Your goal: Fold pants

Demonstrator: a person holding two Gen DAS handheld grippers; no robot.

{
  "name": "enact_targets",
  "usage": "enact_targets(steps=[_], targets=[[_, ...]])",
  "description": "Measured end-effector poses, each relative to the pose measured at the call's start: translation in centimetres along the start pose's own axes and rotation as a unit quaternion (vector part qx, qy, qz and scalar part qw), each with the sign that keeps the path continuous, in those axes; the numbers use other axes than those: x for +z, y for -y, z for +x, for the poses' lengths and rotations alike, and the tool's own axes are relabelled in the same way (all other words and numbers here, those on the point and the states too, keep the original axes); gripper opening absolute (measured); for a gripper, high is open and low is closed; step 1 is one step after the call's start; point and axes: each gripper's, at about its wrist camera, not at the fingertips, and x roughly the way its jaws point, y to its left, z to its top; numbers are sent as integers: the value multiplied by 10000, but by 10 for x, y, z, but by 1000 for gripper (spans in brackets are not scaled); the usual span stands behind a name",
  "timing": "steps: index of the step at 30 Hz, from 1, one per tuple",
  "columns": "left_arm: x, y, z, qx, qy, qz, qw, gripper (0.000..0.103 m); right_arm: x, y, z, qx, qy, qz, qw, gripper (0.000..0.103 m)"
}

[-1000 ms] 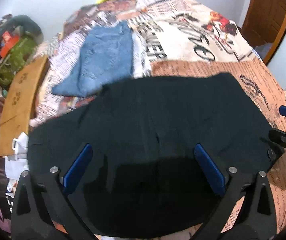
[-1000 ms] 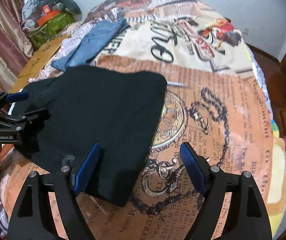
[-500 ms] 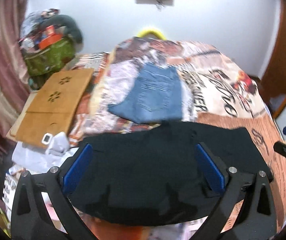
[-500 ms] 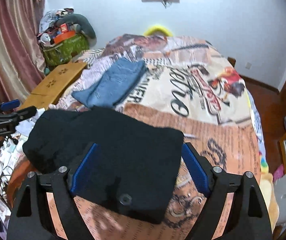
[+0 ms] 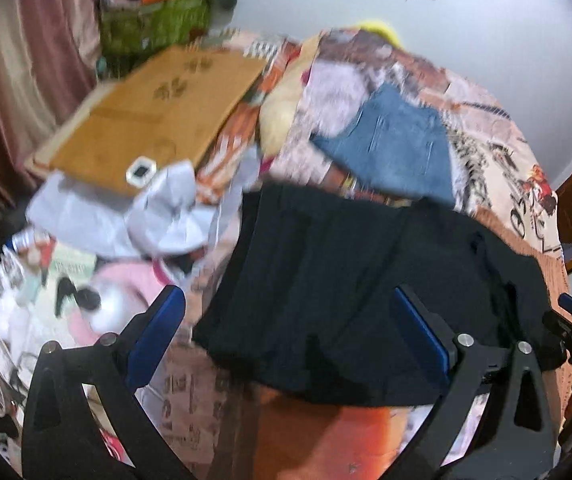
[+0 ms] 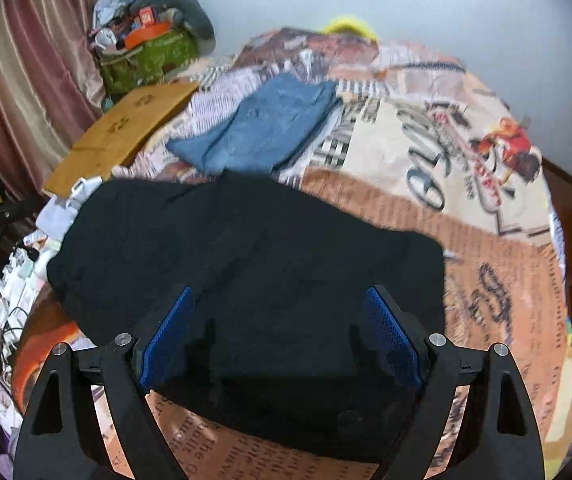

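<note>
Left wrist view: the folded black fabric pants (image 5: 366,300) lie on the newspaper-print orange bedspread (image 5: 326,432), stretching from about 11 o'clock to 3 o'clock ahead of the left gripper (image 5: 290,328). Their long axis runs crosswise, left to right. The jaws are spread wide and hold nothing; the right pad overlaps the cloth, the left pad stands off its 9 o'clock edge. Contact cannot be told. The folded blue denim jeans (image 5: 398,148) sit beyond at 1 o'clock.

Right wrist view: the pants fill the span from 10 to 2 o'clock, dead ahead of the right gripper (image 6: 281,336). This hand looks the nearer and better centred. Its jaws gape wide, empty, both pads over the near hem.
</note>
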Motion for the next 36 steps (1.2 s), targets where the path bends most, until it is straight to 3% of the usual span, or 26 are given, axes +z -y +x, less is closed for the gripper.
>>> enact_targets(steps=[7,9,15,18,21,25,27,29,32,36], targets=[[-27,-23,34,-515,-808,-516,9941,103,-11,6,28,49,-600,243,9979,85],[-35,-26,41,-737,-1038,-657,9897,103,-11,8,27,83,-618,317,9975,90],[-57,-23,55,-1385,-1610,-930,9728,103,-14,9,26,115,-626,378,9973,93],[-58,-23,59,-1620,-1681,-1067,9665,103,-13,9,29,147,-631,393,9971,95],[-56,-29,72,-2226,-1831,-1482,9460,103,-13,9,30,197,-647,400,9969,96],[-47,-33,89,-2352,-1906,-1813,9357,103,-13,9,31,220,-640,405,9969,96],[-41,-31,94,-2270,-1897,-1826,9376,103,-13,9,31,230,-633,404,9969,97],[-36,-25,96,-2063,-1828,-1718,9458,102,-13,9,31,252,-634,406,9968,97],[-33,-12,95,-1265,-1561,-1268,9714,79,-13,8,31,290,-641,389,9968,99],[-30,-10,92,-789,-1312,-1092,9822,44,-13,9,32,302,-635,386,9968,99]])
